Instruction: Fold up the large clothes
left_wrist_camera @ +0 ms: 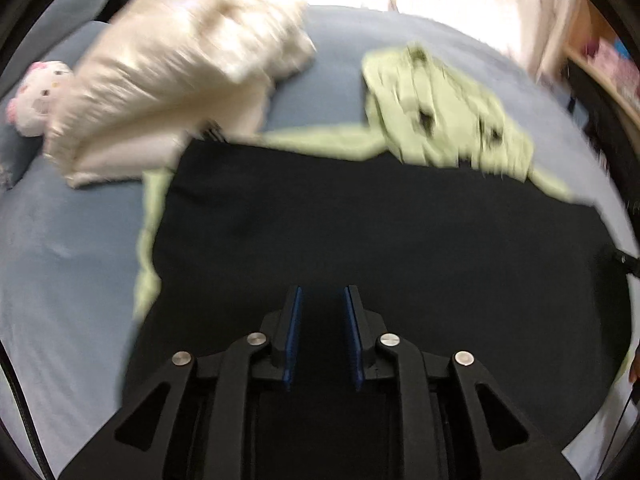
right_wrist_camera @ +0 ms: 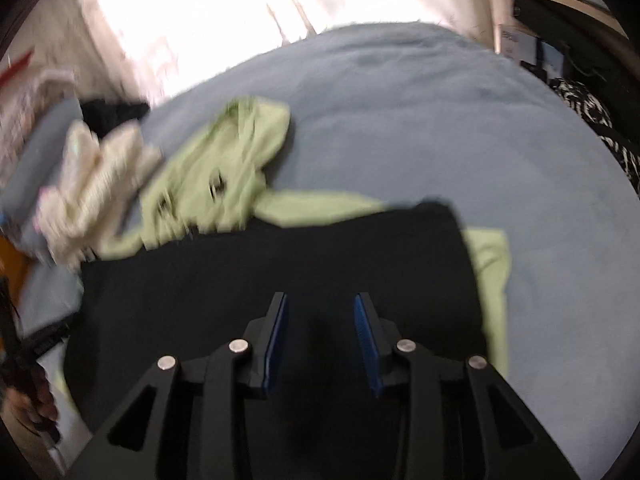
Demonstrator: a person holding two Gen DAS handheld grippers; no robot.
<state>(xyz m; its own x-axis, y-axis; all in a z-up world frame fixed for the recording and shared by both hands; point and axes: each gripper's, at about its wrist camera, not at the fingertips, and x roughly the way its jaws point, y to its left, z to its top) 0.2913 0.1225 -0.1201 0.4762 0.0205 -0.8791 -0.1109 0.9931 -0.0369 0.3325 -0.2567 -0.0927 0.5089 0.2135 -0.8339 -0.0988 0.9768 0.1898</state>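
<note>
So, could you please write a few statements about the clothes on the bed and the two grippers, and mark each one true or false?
1. A black garment lies spread on the blue-grey bed cover. True.
2. The light green garment lies on top of the black one. False: the black one overlaps it, with green showing at its edges.
3. The left gripper is clamped on black cloth. False: its jaws stand apart with nothing pinched.
4. The right gripper is open above the black garment. True.
5. A cream garment lies left of the green one. True.
</note>
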